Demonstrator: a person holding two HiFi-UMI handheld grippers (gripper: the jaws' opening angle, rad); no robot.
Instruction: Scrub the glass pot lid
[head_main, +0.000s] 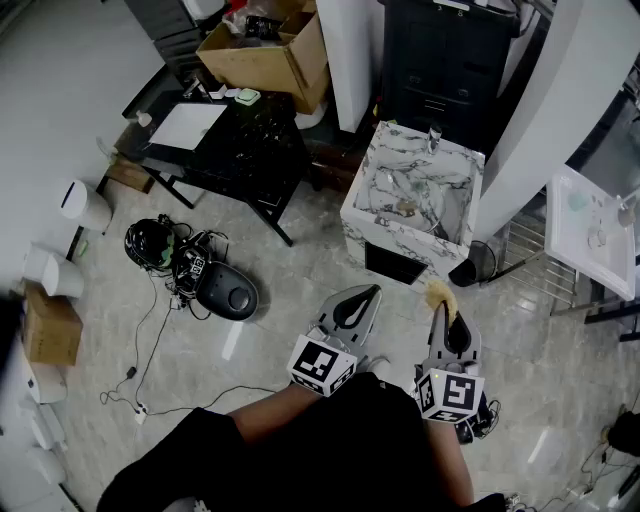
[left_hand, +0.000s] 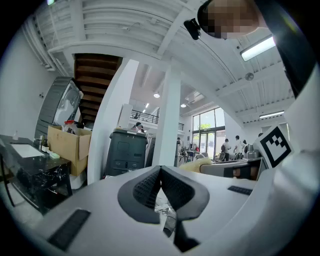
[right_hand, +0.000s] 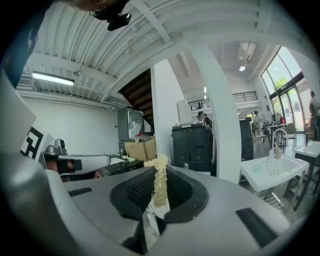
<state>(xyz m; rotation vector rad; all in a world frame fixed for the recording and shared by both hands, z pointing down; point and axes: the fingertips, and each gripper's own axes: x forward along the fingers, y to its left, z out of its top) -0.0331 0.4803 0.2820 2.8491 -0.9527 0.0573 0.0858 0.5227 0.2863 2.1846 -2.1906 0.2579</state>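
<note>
The left gripper is held low in front of the person, jaws shut tip to tip with nothing between them. Just beside it, the right gripper is clamped on a pale yellow fibrous scrub pad, whose frayed end sticks out past the jaw tips. Both point ahead toward a marble basin.

Between the jaw tips and the front wall of the basin lies a bare strip of pale tiled floor. To the left, that floor carries a round black device, a black helmet and loose cables trailing toward the person.

The basin stands as a square block with raised rims. Inside it lies what looks like the glass pot lid, well apart from both grippers; its outline is hard to make out. A tap rises at the far rim.

A black table sits to the basin's left, with a narrow gap between them. A white stand sits to its right. Beyond the table, an open cardboard box rests beside a white pillar.
</note>
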